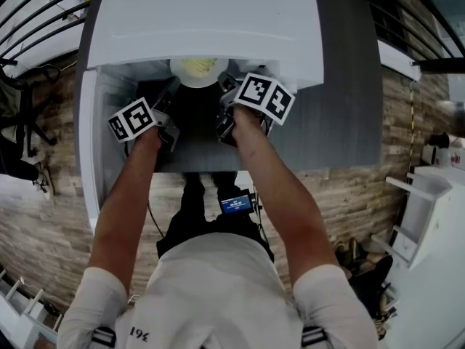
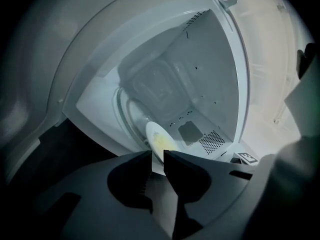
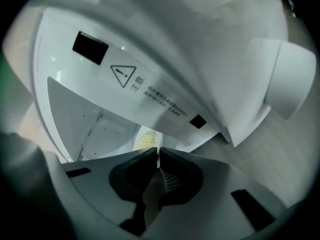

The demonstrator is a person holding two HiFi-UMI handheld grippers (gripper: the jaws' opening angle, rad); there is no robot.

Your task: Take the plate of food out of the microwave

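Observation:
A white plate (image 1: 197,70) with yellow food shows at the mouth of the open white microwave (image 1: 203,13), half under its top edge. My left gripper (image 1: 171,91) holds the plate's left rim and my right gripper (image 1: 226,86) holds its right rim. In the left gripper view the plate (image 2: 161,141) stands edge-on over the glass turntable (image 2: 131,115), its rim pinched between the jaws of the left gripper (image 2: 158,160). In the right gripper view the right gripper (image 3: 158,154) is shut on the rim, with the food (image 3: 146,139) just beyond.
The open door (image 1: 89,144) hangs at the left of the cavity. A dark grey counter (image 1: 349,86) lies to the right of the microwave. A white panel with a warning label (image 3: 125,76) fills the upper right gripper view. White furniture (image 1: 436,217) stands at the far right.

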